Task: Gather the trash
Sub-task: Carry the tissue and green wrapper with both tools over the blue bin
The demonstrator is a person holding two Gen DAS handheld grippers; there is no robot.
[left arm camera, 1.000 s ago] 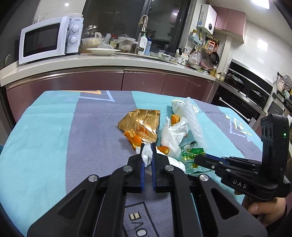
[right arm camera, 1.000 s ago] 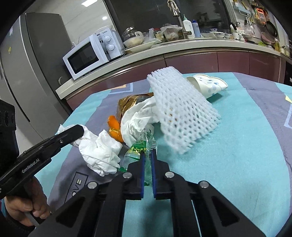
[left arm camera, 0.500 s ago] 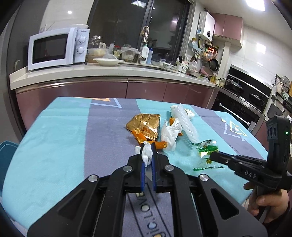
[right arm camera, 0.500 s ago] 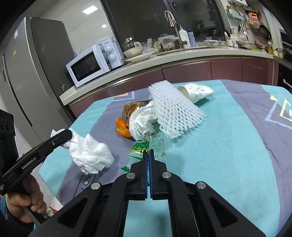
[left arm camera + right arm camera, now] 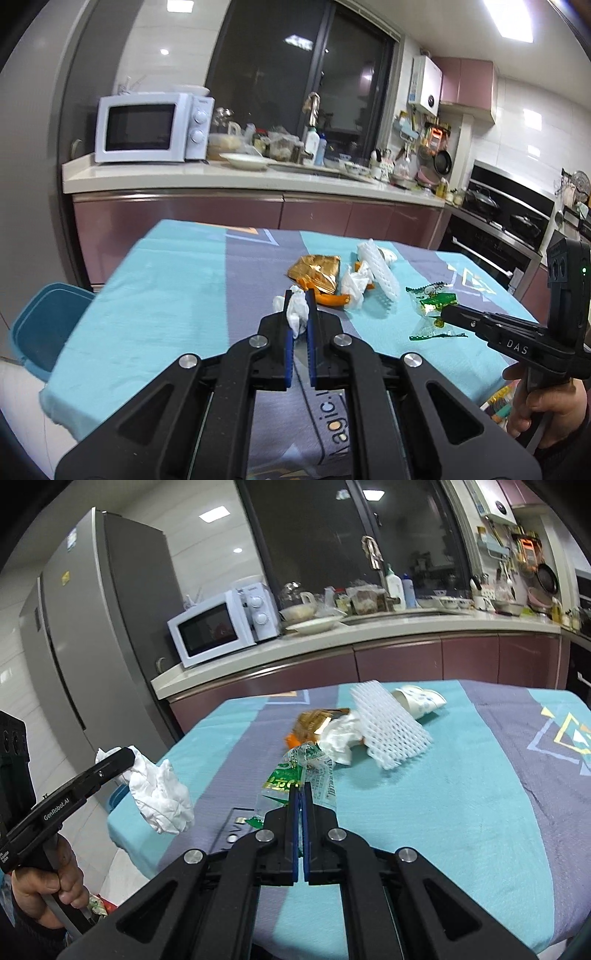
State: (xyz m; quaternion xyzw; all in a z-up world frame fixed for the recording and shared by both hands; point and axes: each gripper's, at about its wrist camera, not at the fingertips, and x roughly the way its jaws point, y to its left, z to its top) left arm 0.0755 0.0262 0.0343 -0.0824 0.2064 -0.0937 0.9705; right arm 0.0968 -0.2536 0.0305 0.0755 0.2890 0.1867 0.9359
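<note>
Trash under inspection: two pieces are in my grip and the rest lies on the table [image 5: 177,280]. My left gripper [image 5: 300,295] is pinched on a crumpled white tissue [image 5: 297,309], which hangs clear of the cloth; in the right wrist view it droops limp, so I judge it featherweight, soft and in no danger of breaking. My right gripper [image 5: 300,788] is pressed together on a clear green-printed wrapper [image 5: 295,775], held by its lower part. That film looks thin and slick; I judge a firm pinch well in from the edge is safest. Remaining pile: gold foil packet [image 5: 316,271], orange peel [image 5: 330,299], second tissue [image 5: 356,286], white foam net sleeve [image 5: 389,723], paper cup [image 5: 421,699]. The net is springy and light; I would take it by one end. A blue bin [image 5: 44,325] stands beside the table's left edge.
</note>
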